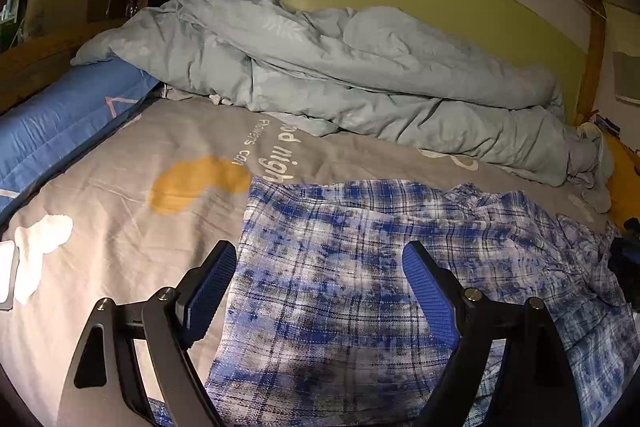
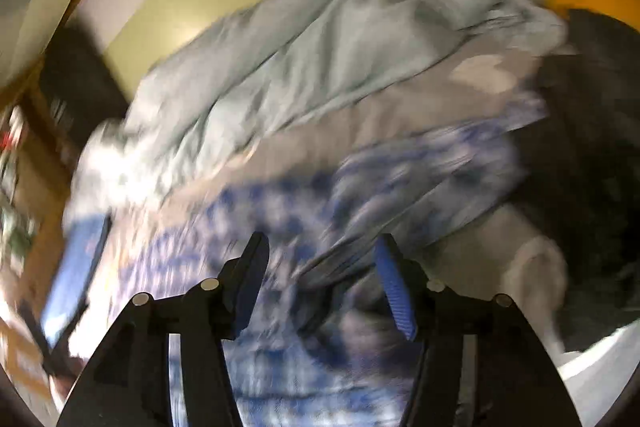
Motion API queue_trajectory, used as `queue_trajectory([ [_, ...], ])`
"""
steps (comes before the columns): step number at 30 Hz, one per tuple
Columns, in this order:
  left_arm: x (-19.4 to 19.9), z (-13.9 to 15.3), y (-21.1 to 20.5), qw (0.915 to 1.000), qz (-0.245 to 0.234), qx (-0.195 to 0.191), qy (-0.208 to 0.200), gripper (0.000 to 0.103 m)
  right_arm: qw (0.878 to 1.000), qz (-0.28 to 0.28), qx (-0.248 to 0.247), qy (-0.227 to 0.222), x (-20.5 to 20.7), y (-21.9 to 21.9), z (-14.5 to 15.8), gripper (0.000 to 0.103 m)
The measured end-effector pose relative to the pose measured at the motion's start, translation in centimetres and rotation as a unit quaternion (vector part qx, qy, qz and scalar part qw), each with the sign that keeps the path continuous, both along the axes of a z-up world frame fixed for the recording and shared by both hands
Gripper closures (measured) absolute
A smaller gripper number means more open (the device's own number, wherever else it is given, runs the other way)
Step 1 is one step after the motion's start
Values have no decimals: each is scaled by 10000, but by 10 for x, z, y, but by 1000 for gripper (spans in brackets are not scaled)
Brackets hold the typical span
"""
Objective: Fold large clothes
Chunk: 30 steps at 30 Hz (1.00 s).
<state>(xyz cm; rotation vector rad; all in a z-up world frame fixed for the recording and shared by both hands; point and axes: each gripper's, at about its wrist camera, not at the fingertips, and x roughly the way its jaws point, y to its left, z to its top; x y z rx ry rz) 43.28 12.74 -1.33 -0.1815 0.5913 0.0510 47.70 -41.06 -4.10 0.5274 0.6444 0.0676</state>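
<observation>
From the left wrist we look low and close across the bed (image 1: 120, 247) toward the heaped duvet (image 1: 340, 67) and the wall. From the right wrist we look down, tilted and blurred. Both views share the plaid shirt (image 1: 340, 267) and duvet.

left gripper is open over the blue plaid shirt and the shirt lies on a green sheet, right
Not quite. The left gripper is open over the blue plaid shirt, but the sheet under it is grey, with yellow and white patches. The left wrist view shows this.
</observation>
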Motion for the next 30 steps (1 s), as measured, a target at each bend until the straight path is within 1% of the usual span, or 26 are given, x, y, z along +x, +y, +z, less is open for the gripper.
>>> queue_trajectory([
  [2, 0, 0, -1, 10000, -8, 18, 5, 16, 9989, -449, 148, -39, 0, -17, -4, 48],
  [3, 0, 0, -2, 10000, -13, 32, 4, 16, 9977, -649, 200, 44, 4, -24, -9, 48],
  [4, 0, -1, -3, 10000, -20, 52, 6, 16, 9965, -783, 198, 195, 10, -31, -15, 48],
  [6, 1, -2, -5, 9999, -28, 100, 26, 16, 9927, -980, 161, 691, 23, -39, -33, 49],
  [8, 2, -3, -6, 9999, -37, 135, 56, 16, 9907, -1028, 306, 841, 34, -42, -46, 50],
  [10, 2, -4, -7, 9998, -41, 157, 72, 16, 9898, -1100, 418, 805, 38, -46, -54, 50],
  [13, 3, -4, -8, 9998, -40, 169, 79, 16, 9908, -982, 356, 863, 46, -43, -64, 49],
  [14, 3, -4, -8, 9998, -39, 169, 79, 16, 9905, -994, 346, 884, 48, -42, -66, 58],
  [15, 3, -4, -8, 9998, -40, 166, 76, 16, 9905, -1021, 318, 863, 47, -42, -67, 72],
  [16, 3, -4, -8, 9998, -41, 164, 72, 16, 9920, -964, 286, 762, 46, -39, -64, 98],
  [17, 2, -4, -8, 9999, -34, 157, 57, 16, 9942, -868, 236, 595, 41, -36, -57, 99],
  [19, 2, -4, -8, 9999, -11, 132, 19, 16, 9981, -610, 40, -71, 30, -22, -33, 99],
  [21, 1, -2, -6, 10000, 16, 89, -31, 16, 9982, -128, -13, -581, 19, -2, -9, 99],
  [22, 0, -2, -4, 10000, 32, 66, -53, 16, 9971, 260, 22, -716, 15, 12, 2, 99],
  [24, -2, 0, -1, 9999, 61, 30, -86, 16, 9915, 1060, 89, -747, 12, 41, 15, 99],
  [25, -2, 1, 0, 9999, 71, 9, -96, 16, 9866, 1441, 61, -766, 8, 57, 20, 99],
  [26, -3, 1, 1, 9999, 73, -16, -105, 16, 9828, 1696, -65, -728, 6, 71, 23, 99],
  [28, -3, 2, 2, 9999, 60, -42, -119, 16, 9768, 2028, -481, -484, 4, 96, 24, 98],
  [30, -4, 3, 2, 9999, 38, -44, -130, 16, 9762, 2018, -765, -229, 7, 108, 20, 96],
])
